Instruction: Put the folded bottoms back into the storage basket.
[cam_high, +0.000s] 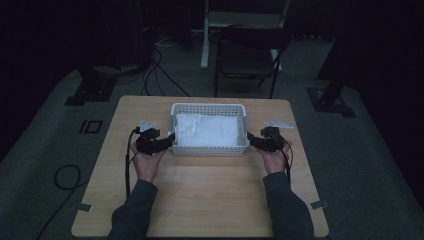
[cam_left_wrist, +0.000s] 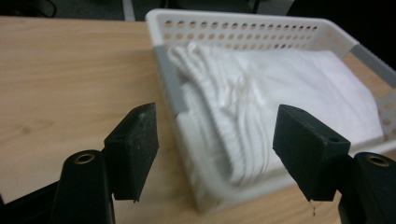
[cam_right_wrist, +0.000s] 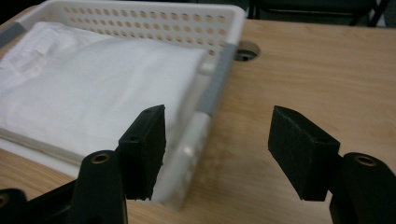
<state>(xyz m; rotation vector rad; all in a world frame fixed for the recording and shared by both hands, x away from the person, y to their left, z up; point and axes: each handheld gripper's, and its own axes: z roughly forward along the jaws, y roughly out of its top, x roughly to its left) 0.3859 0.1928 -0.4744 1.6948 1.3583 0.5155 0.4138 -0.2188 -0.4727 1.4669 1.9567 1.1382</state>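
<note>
1. Nearest, both hands rest on the pale wooden bench (cam_high: 200, 195), left gripper (cam_high: 167, 142) and right gripper (cam_high: 254, 141) jaws spread, pinching nothing
2. Between them sits the white perforated plastic basket (cam_high: 210, 149) holding a folded white towel (cam_high: 207, 130)
3. Judged step: about to grasp the ends; next, close both on the rims evenly

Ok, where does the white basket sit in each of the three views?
High view: the basket sits mid-table, between the two grippers.
Left gripper view: upper right, its near corner between the open jaws.
Right gripper view: upper left, its corner beside the left jaw.
Shared landmark: the folded white cloth inside it.
</note>
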